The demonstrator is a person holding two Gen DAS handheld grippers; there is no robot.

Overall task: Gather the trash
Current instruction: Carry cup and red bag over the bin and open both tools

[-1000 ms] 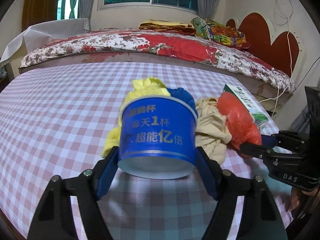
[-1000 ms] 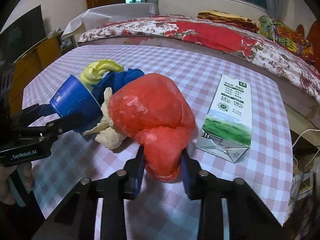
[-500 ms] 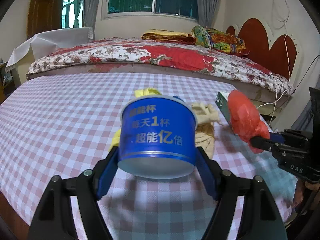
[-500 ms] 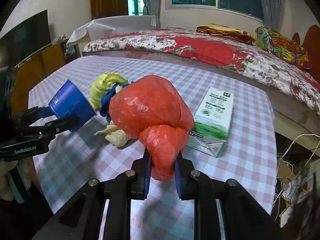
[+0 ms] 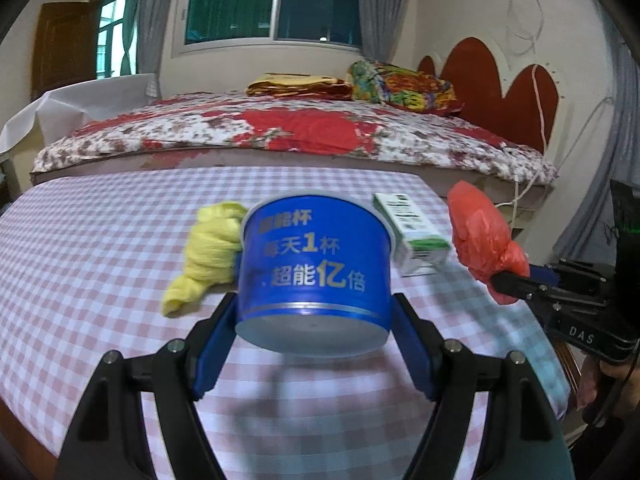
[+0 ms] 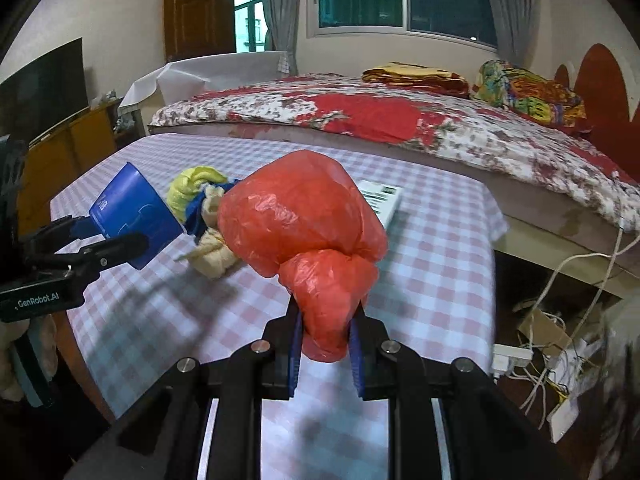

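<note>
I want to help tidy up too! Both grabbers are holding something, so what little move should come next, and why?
Probably carry both pieces away from the table toward wherever the trash goes; no bin shows here. The left gripper is clamped on the blue cup, the right gripper on the red plastic bag, and both look lifted clear. The rags and carton wait.

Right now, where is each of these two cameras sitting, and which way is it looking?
Left wrist: rides on the left gripper, looking along its jaws, shut on the blue cup, across the checked table toward the bed.
Right wrist: rides on the right gripper, jaws pinching the red plastic bag; a hand shows at left.
Shared: each sees the other gripper, the cup, bag, yellow cloth and carton.
</note>
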